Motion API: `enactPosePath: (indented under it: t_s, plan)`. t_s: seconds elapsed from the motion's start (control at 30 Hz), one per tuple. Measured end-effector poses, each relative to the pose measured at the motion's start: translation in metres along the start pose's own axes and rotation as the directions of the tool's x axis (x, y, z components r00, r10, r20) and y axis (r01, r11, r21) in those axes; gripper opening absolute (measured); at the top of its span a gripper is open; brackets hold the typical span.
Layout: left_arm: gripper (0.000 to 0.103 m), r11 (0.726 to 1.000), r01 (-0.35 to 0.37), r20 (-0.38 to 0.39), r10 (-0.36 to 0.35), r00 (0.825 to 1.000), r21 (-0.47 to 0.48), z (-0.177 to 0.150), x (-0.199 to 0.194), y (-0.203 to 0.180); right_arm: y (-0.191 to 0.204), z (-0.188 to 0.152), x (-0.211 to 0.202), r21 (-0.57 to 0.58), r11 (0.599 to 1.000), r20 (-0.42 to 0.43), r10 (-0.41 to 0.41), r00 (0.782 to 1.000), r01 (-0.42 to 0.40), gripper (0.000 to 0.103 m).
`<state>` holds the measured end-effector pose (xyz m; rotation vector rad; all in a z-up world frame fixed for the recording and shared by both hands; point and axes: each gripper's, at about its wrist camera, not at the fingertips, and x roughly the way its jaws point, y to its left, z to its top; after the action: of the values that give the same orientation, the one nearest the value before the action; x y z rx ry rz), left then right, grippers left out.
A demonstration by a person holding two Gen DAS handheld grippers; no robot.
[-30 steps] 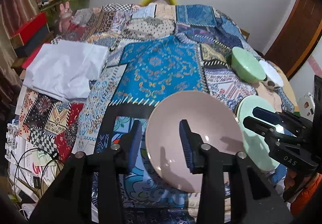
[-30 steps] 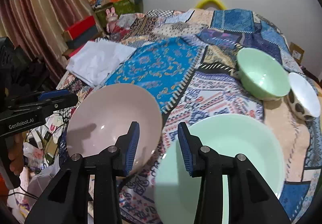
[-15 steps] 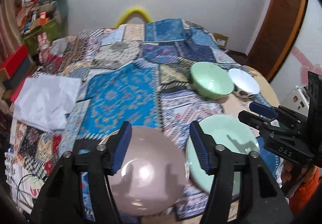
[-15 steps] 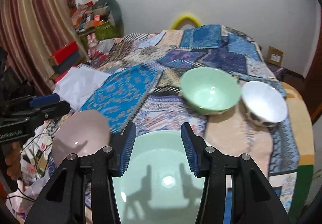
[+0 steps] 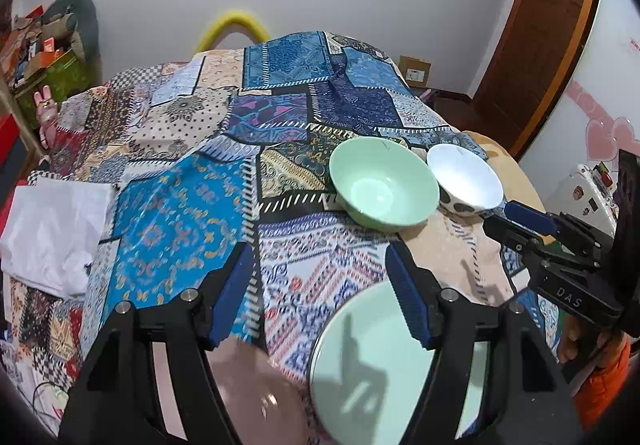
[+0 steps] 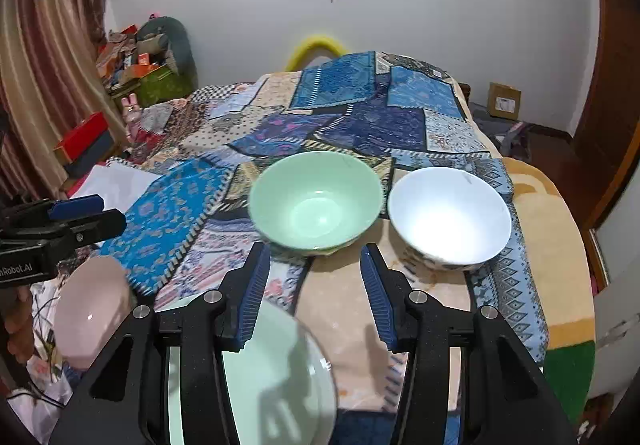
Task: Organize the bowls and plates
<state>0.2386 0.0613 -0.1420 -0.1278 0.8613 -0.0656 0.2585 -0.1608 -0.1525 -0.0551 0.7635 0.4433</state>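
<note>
A green bowl and a white bowl stand side by side on the patchwork-covered table. Nearer me lie a pale green plate and, left of it, a pink plate. My left gripper is open and empty, raised above the two plates. My right gripper is open and empty, held above the green plate's far edge, short of the two bowls. Each gripper shows in the other's view, the right one and the left one.
Folded white cloth lies at the table's left side. Red boxes and a cluttered shelf stand at the left. A yellow chair back rises behind the table. A wooden door is at the right.
Both grippers have lifted and pulled back, so the plates have slid to the bottom of both views and the bowls show ahead. Both stay open and empty.
</note>
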Motion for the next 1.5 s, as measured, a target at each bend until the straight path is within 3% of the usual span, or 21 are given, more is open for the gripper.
enactPosePath:
  t_s: [0.33, 0.5, 0.67, 1.07, 1.37, 1.5]
  plan:
    - [0.072, 1.0, 0.005, -0.048, -0.005, 0.999, -0.008, 0.026, 0.058, 0.003, -0.024, 0.004, 0.047, 0.055, 0.998, -0.051, -0.012, 0.999, 0.015, 0.044]
    - [0.072, 1.0, 0.013, -0.084, -0.014, 0.996, -0.015, 0.03, 0.088, 0.008, -0.034, 0.006, 0.07, 0.105, 0.994, -0.09, 0.024, 0.996, -0.015, 0.043]
    - [0.072, 1.0, 0.018, -0.103, -0.019, 0.995, -0.01, 0.032, 0.107, 0.007, -0.039, 0.009, 0.088, 0.138, 0.99, -0.122, 0.054, 0.991, -0.037, 0.034]
    - [0.072, 0.999, 0.036, -0.125, -0.037, 0.991, -0.016, 0.037, 0.131, 0.007, -0.036, 0.008, 0.111, 0.138, 0.989, -0.167, 0.076, 0.983, -0.053, 0.032]
    - [0.072, 0.999, 0.023, -0.149, -0.03, 0.988, -0.046, 0.034, 0.143, 0.013, -0.023, 0.015, 0.126, 0.037, 0.994, -0.189, 0.11, 0.976, -0.105, 0.023]
    - [0.064, 0.998, 0.016, -0.167, -0.026, 0.986, -0.061, 0.033, 0.148, 0.016, -0.022, 0.014, 0.125, 0.024, 0.99, -0.193, 0.143, 0.971, -0.141, 0.023]
